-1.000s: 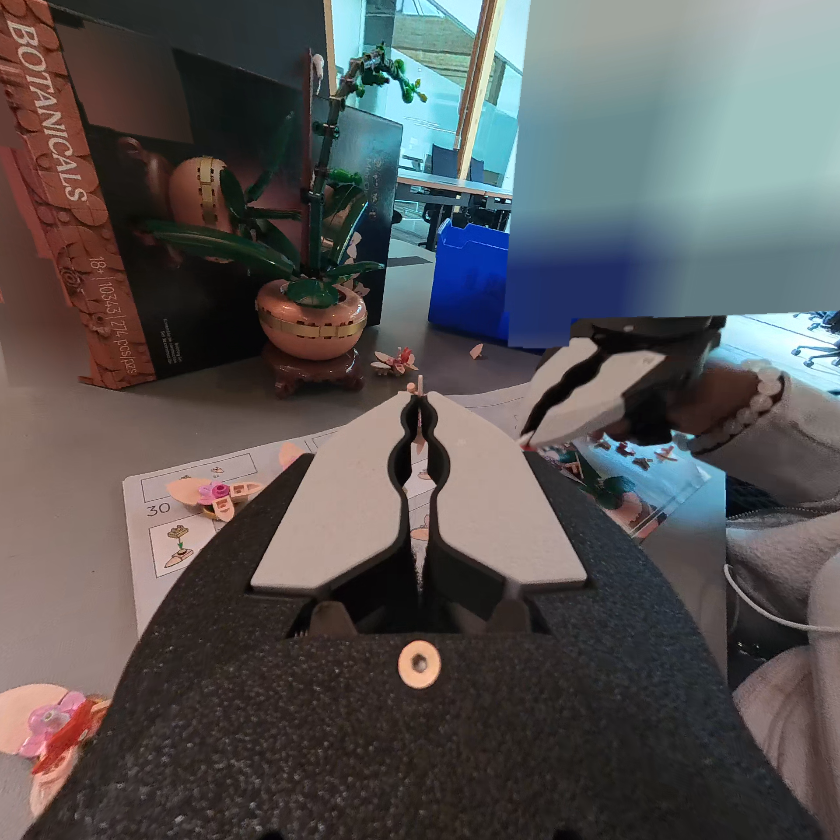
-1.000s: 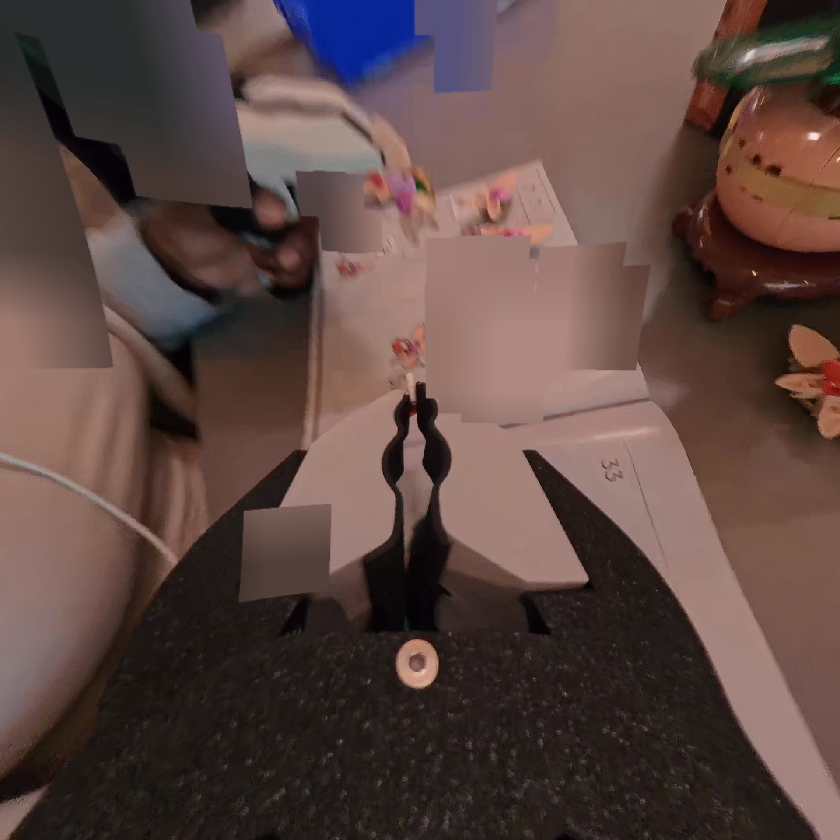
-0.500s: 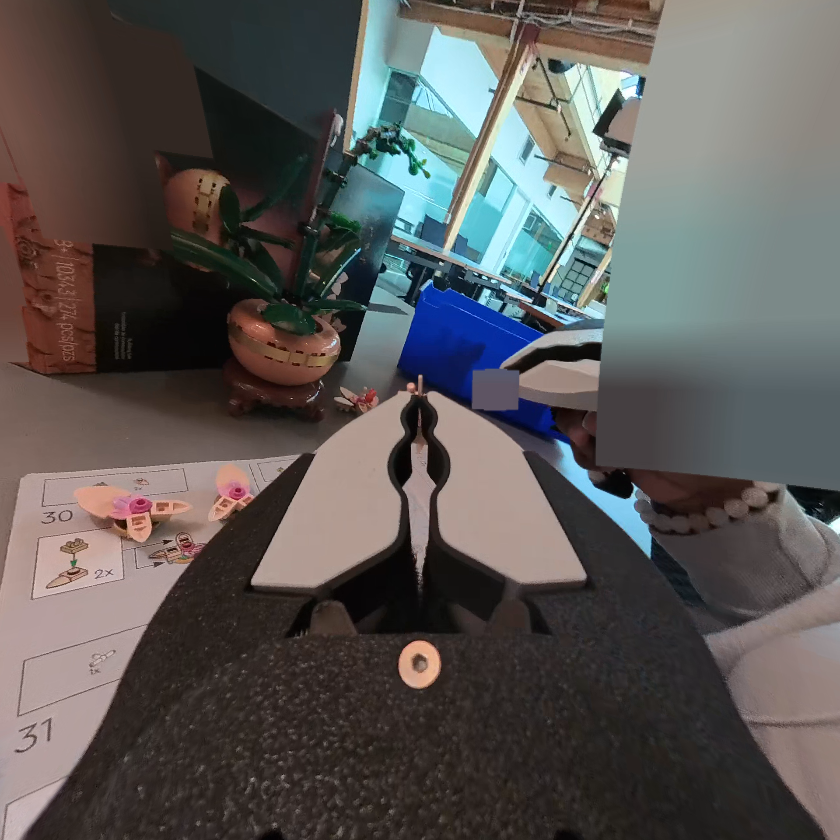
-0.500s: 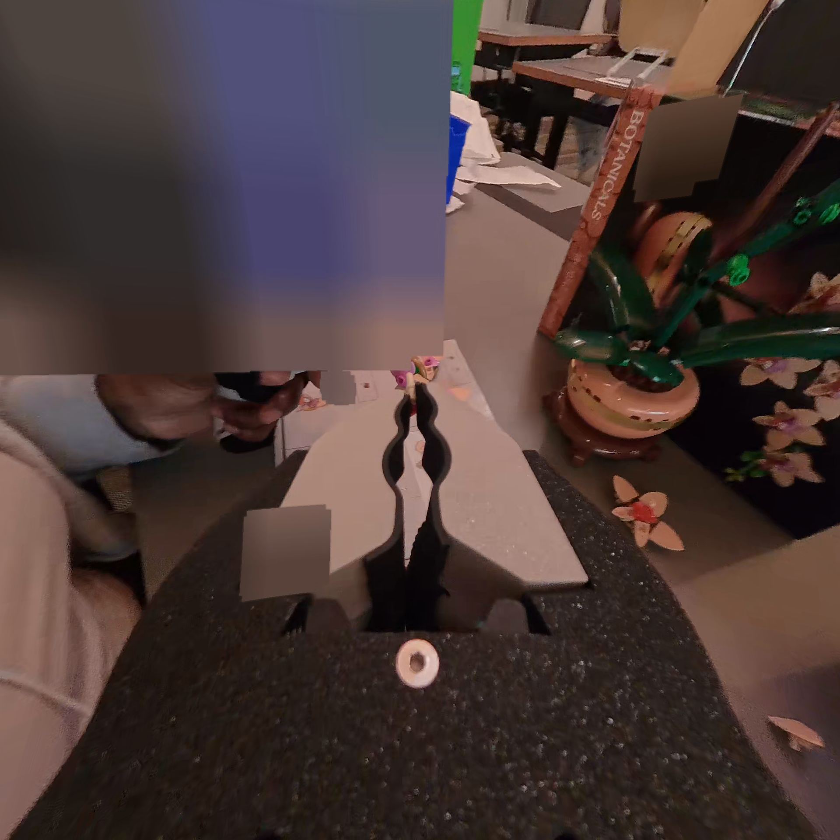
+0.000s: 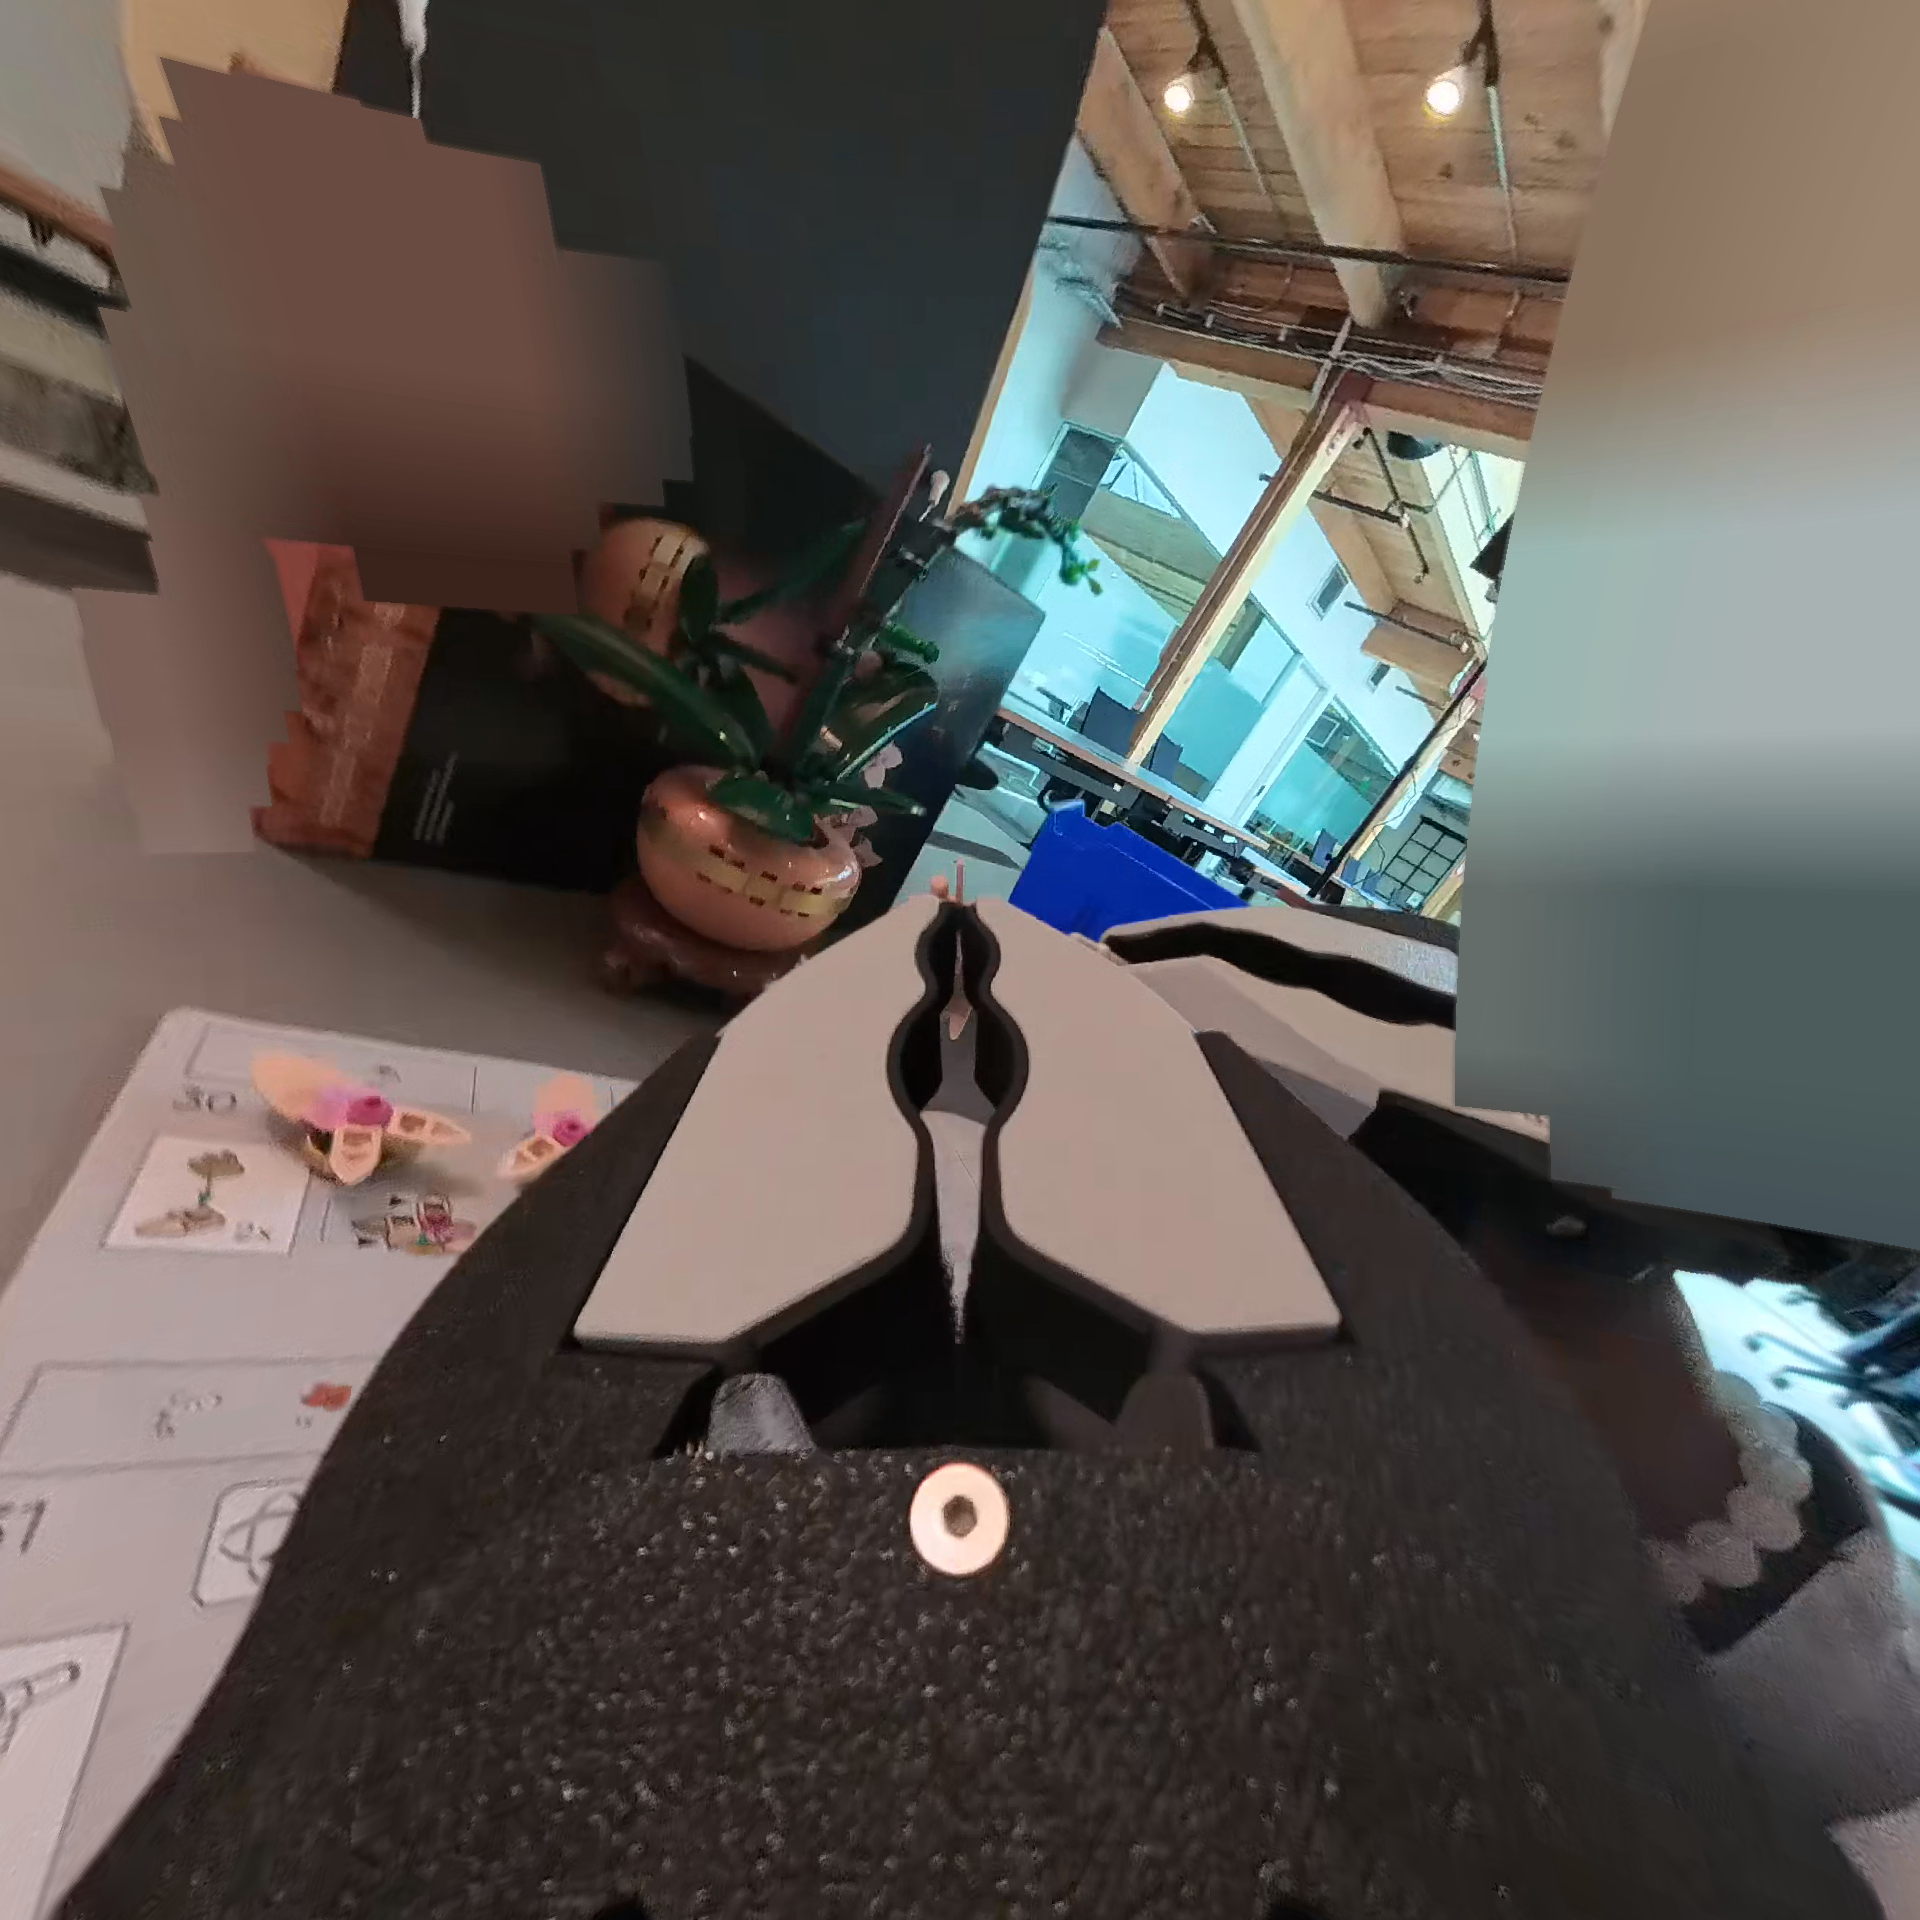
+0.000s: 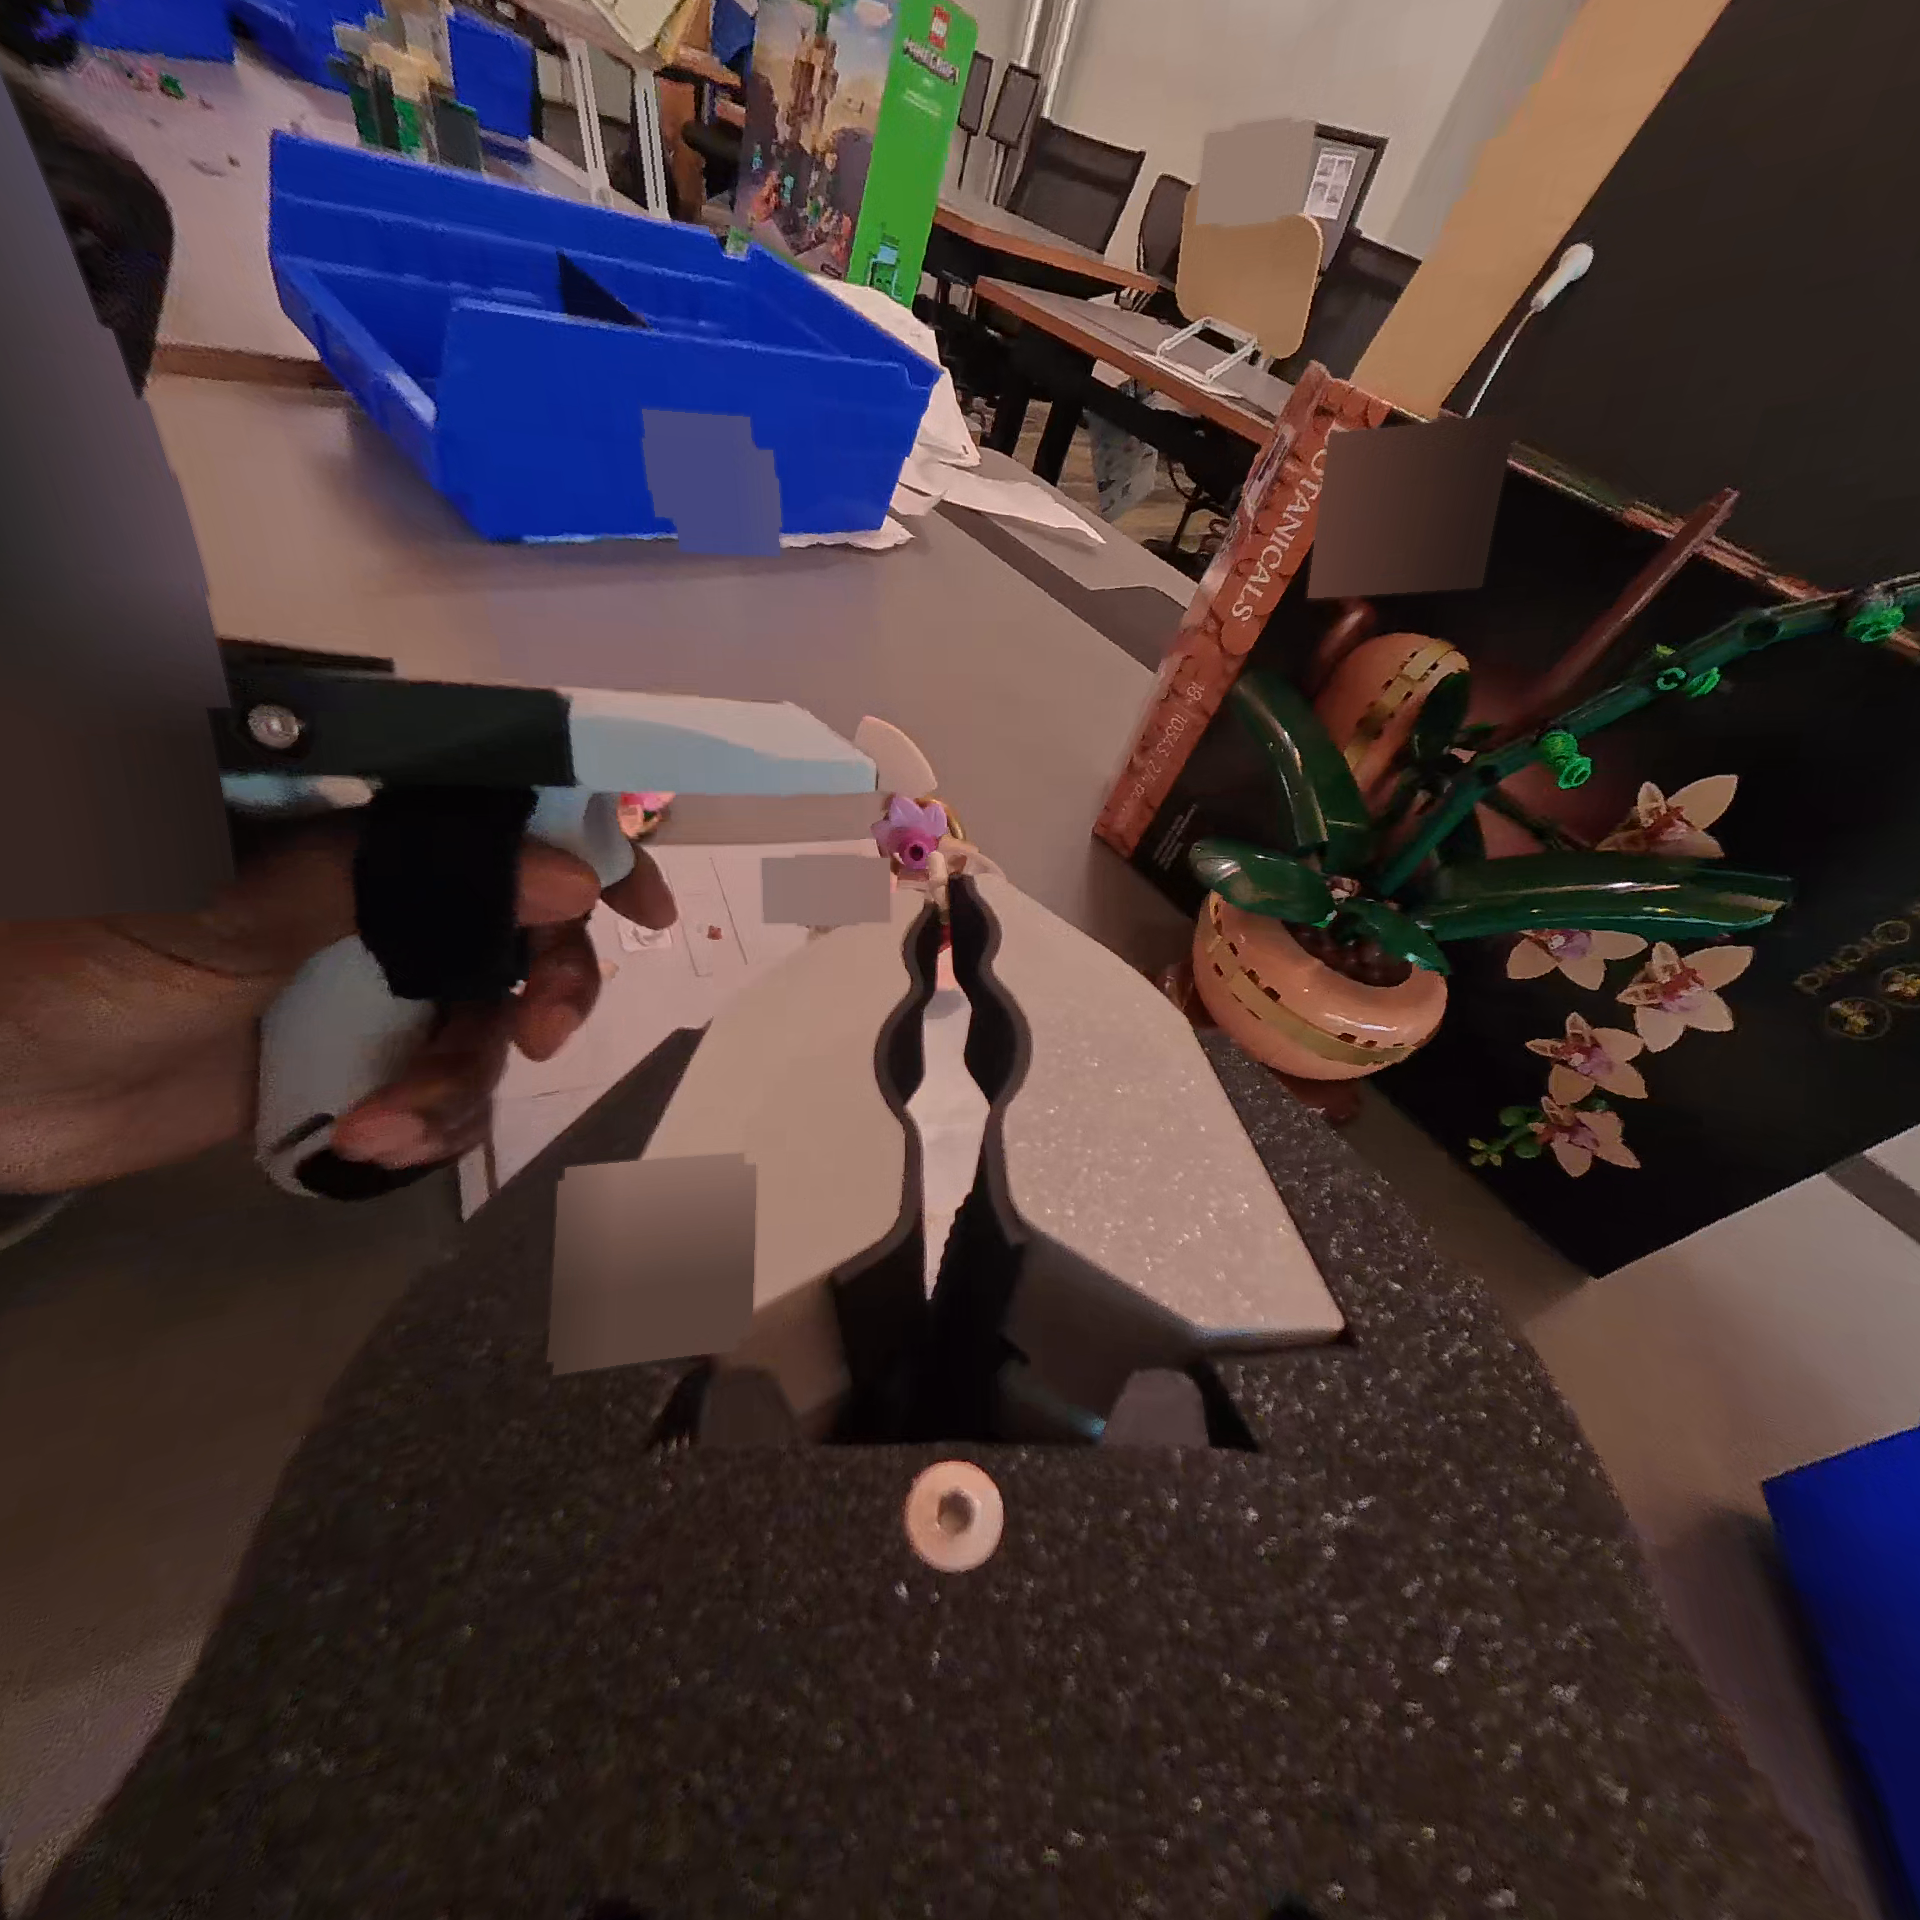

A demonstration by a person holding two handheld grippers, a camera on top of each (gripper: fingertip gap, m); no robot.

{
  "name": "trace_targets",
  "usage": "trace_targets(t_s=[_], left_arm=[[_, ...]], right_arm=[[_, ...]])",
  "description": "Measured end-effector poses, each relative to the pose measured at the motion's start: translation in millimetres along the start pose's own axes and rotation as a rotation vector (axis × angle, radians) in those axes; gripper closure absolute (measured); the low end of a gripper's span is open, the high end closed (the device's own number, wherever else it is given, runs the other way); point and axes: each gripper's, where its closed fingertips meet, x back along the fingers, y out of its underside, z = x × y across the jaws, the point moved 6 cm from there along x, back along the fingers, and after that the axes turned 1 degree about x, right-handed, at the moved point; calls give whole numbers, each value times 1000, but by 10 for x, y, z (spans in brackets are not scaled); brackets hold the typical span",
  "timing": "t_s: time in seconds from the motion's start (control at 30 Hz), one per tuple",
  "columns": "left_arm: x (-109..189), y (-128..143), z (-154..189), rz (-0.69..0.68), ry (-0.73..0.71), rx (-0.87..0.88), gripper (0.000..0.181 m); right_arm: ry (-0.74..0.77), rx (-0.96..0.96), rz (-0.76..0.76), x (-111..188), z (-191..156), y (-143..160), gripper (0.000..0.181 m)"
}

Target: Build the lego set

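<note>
Two grippers, left gripper pinching flower piece at tips

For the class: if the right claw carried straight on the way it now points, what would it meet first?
Probably the small flower piece held at the tip of the left claw, just beyond the right claw, which is itself shut on a tiny pale piece. Depth is unclear; they may already touch.

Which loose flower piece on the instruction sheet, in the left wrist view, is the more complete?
The left flower piece: several cream petals spread around its pink centre. The right one, partly hidden behind the left gripper, shows fewer petals.
</note>
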Motion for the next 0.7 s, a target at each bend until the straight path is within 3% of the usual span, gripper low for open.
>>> trace_targets(t_s=[0.2,0.57,0.7], left_arm=[[4,56,95,-41,-42,-76,181],[-9,112,149,-64,-55,-151,181],[-12,213,90,-164,-95,-50,181]], right_arm=[[99,218,-60,-29,-91,58,179],[94,236,-95,-25,-88,113,179],[34,272,-231,-38,-113,196,179]])
